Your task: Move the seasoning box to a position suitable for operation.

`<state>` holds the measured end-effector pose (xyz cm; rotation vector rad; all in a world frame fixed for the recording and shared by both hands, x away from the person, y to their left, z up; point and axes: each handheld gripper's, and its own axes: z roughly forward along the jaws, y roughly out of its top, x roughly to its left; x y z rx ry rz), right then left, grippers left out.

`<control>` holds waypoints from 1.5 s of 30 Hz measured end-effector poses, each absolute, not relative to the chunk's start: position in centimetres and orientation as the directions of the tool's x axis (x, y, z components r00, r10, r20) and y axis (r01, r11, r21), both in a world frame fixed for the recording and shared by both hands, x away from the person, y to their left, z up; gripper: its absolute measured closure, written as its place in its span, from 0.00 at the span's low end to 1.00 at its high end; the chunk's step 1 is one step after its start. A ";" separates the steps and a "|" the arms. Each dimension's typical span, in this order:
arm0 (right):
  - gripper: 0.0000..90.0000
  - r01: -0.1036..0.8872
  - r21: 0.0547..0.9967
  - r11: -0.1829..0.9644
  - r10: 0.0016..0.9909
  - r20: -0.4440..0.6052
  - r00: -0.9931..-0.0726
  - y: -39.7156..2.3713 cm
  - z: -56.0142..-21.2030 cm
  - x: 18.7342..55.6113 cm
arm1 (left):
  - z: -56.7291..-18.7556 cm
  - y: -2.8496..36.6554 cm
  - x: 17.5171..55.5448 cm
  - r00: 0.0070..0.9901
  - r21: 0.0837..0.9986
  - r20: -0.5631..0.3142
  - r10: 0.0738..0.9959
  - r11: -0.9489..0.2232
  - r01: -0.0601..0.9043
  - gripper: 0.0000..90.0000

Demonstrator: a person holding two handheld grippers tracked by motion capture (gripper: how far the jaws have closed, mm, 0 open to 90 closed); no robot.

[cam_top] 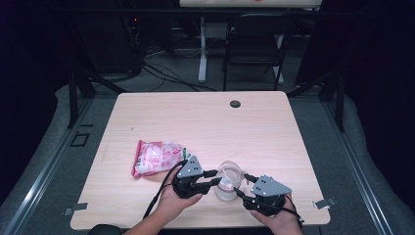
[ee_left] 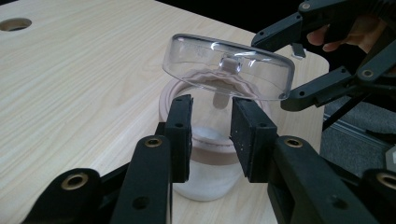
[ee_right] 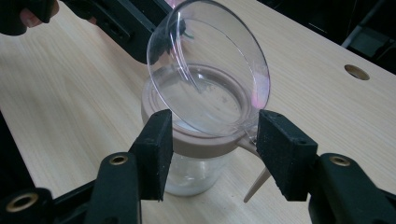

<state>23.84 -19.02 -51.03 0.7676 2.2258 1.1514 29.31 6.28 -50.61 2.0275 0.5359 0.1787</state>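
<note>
A clear glass jar point(cam_top: 228, 180) with a pinkish-brown rim point(ee_right: 205, 142) stands near the table's front edge. Its clear lid point(ee_left: 224, 65) is tipped up at an angle over the mouth. A thin clasp lever point(ee_right: 254, 184) hangs at the jar's side. My left gripper point(cam_top: 216, 177) points at the jar from the left. Its pads point(ee_left: 180, 135) stand apart just in front of the glass and do not press it. My right gripper point(cam_top: 242, 185) comes in from the right. It is open wide, with one pad point(ee_right: 285, 154) on each side of the rim.
A red and white snack packet point(cam_top: 157, 157) lies left of the left hand. The wooden table point(cam_top: 205, 117) has a round cable hole point(cam_top: 235, 104) at the far middle. A dark chair point(cam_top: 254, 44) and a desk leg stand beyond it.
</note>
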 end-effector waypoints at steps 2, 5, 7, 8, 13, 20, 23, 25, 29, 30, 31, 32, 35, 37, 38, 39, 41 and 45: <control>0.52 0.249 0.842 0.478 0.687 -0.182 -0.703 -19.0 -51.1 23.9 | -50.7 6.2 29.3 0.890 0.859 -0.092 0.446 -0.416 0.297 0.74; 0.54 0.247 0.842 0.480 0.685 -0.184 -0.705 -19.0 -51.1 23.9 | -51.1 6.1 29.5 0.885 0.854 -0.085 0.458 -0.424 0.302 0.72; 0.54 0.246 0.842 0.479 0.684 -0.183 -0.706 -18.9 -51.1 23.9 | -51.1 6.1 29.6 0.884 0.854 -0.086 0.460 -0.423 0.303 0.70; 0.54 0.245 0.843 0.479 0.682 -0.181 -0.709 -18.9 -51.1 23.9 | -51.2 6.2 29.6 0.882 0.853 -0.087 0.462 -0.423 0.305 0.70; 0.55 0.244 0.844 0.478 0.682 -0.182 -0.709 -18.9 -51.1 23.9 | -51.3 6.1 29.6 0.878 0.851 -0.092 0.469 -0.421 0.314 0.69; 0.55 0.244 0.845 0.476 0.680 -0.178 -0.711 -19.0 -51.1 23.9 | -51.6 5.9 29.7 0.881 0.850 -0.095 0.464 -0.424 0.314 0.68; 0.55 0.243 0.847 0.473 0.681 -0.177 -0.711 -19.0 -51.1 23.9 | -51.7 5.9 29.7 0.881 0.849 -0.099 0.462 -0.422 0.317 0.68; 0.55 0.243 0.848 0.471 0.681 -0.175 -0.711 -19.0 -51.1 23.9 | -51.7 5.9 29.7 0.881 0.850 -0.105 0.461 -0.419 0.320 0.68; 0.56 0.240 0.852 0.465 0.682 -0.172 -0.710 -19.1 -51.0 23.8 | -51.8 5.9 29.7 0.883 0.854 -0.104 0.458 -0.414 0.316 0.70; 0.57 0.239 0.855 0.460 0.684 -0.169 -0.710 -19.2 -51.0 23.9 | -51.7 5.9 29.7 0.884 0.854 -0.094 0.457 -0.419 0.307 0.70; 0.58 0.241 0.858 0.454 0.686 -0.165 -0.708 -19.3 -50.9 23.8 | -51.7 5.9 29.7 0.884 0.854 -0.096 0.457 -0.419 0.309 0.70; 0.58 0.241 0.859 0.451 0.688 -0.163 -0.707 -19.3 -50.9 23.9 | -51.8 5.9 29.7 0.884 0.856 -0.094 0.458 -0.417 0.306 0.70; 0.59 0.238 0.865 0.442 0.691 -0.159 -0.705 -19.4 -50.8 23.8 | -51.8 5.9 29.7 0.885 0.856 -0.092 0.456 -0.418 0.305 0.70; 0.60 0.235 0.871 0.432 0.695 -0.155 -0.702 -19.6 -50.8 23.8 | -51.8 5.9 29.6 0.884 0.857 -0.095 0.457 -0.414 0.306 0.70; 0.60 0.236 0.871 0.431 0.697 -0.155 -0.700 -19.6 -50.7 23.8 | -51.8 5.9 29.6 0.884 0.857 -0.095 0.457 -0.414 0.306 0.70; 0.61 0.237 0.872 0.429 0.699 -0.154 -0.698 -19.7 -50.7 23.8 | -51.8 6.0 29.6 0.884 0.857 -0.095 0.458 -0.415 0.307 0.70; 0.61 0.236 0.874 0.425 0.700 -0.152 -0.698 -19.8 -50.7 23.8 | -51.9 5.9 29.6 0.883 0.859 -0.097 0.459 -0.409 0.307 0.70; 0.62 0.245 0.879 0.410 0.705 -0.135 -0.696 -20.2 -50.6 23.9 | -51.9 6.0 29.6 0.884 0.858 -0.096 0.457 -0.412 0.306 0.70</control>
